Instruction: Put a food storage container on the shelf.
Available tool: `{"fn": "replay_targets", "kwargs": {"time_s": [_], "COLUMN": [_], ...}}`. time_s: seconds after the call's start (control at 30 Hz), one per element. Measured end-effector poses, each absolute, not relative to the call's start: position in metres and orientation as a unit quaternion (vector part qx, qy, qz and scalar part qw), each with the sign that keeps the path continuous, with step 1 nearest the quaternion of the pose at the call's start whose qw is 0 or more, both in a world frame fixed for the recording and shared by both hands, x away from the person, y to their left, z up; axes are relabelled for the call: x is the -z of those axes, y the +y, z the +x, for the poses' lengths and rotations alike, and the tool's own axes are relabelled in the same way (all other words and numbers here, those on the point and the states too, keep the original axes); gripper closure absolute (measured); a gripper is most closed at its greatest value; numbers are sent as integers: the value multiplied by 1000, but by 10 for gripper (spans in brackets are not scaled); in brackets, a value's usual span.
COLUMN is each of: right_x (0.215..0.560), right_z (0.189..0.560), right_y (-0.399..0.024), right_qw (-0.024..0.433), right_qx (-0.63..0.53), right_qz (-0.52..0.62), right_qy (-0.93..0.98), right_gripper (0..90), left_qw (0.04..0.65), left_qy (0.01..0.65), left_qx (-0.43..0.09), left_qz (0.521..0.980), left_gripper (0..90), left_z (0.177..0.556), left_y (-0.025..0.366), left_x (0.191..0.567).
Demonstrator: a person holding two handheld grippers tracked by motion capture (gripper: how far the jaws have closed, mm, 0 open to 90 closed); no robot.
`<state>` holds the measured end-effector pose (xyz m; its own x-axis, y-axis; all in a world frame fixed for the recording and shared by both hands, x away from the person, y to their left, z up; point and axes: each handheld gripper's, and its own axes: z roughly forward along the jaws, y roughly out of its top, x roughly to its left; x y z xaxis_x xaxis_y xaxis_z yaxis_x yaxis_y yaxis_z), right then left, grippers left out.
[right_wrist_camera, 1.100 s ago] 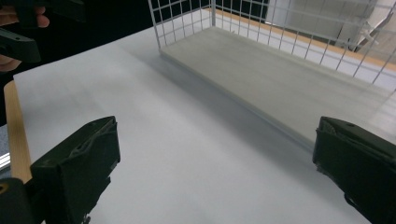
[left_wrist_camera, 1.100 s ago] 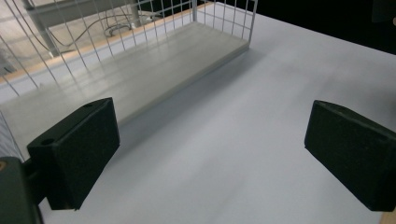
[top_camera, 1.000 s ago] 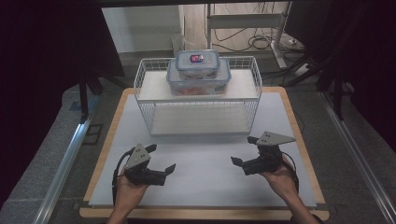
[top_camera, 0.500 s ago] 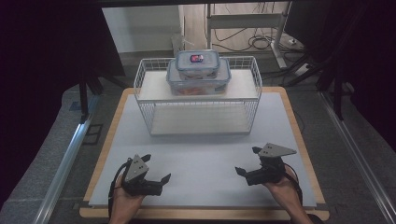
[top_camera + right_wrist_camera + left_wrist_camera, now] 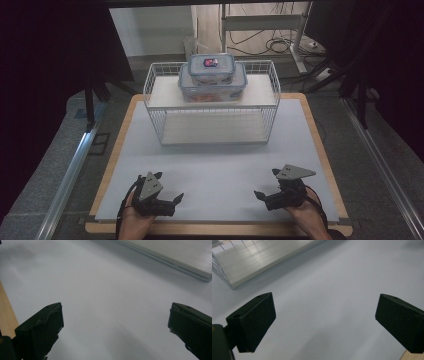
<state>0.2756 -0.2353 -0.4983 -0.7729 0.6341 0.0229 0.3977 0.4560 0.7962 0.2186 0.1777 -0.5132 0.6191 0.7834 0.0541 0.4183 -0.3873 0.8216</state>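
a: high view: left gripper (image 5: pixel 169 198) low at the near left of the pale grey table mat (image 5: pixel 220 165), jaws spread wide, holding nothing; grey three-cornered plate on top.

b: right gripper (image 5: pixel 265 192) at the near right, jaws likewise wide apart and empty, pointing inward toward the left one. well apart from each other.

a: left gripper view: two black jaws far apart over bare mat, a corner of the white wire basket (image 5: pixel 222 277) and its pale floor board at upper left.

b: right gripper view: same spread, jaws over the mat; light wooden table edge (image 5: pixel 6 317) at left, edge of the basket's board at upper right.

a: back in the high view: white wire basket (image 5: pixel 155 90) at the far middle of the mat, well away from both grippers.

b: on its upper shelf, large clear plastic food box with blue-grey lid (image 5: pixel 212 85), orange contents inside; smaller clear lidded box (image 5: pixel 211 64) stacked on top, something pink and dark within.

a: both boxes upright, untouched.
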Motion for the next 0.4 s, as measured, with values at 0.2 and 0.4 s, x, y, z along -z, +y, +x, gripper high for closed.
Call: {"fn": "replay_targets", "kwargs": {"time_s": [0.2, 0.4], "right_x": [504, 506], "right_z": [277, 278], "right_y": [-236, -235], "right_qw": [137, 139], "right_qx": [-407, -396], "right_qz": [313, 312], "right_qy": [847, 852], "right_gripper": [2, 2], "left_qw": [383, 386], "left_qy": [382, 387], "left_qx": [-214, -211], "left_qz": [813, 811], "left_gripper": [28, 28], "left_z": [223, 224], "left_y": [177, 180], "left_x": [521, 521]}}
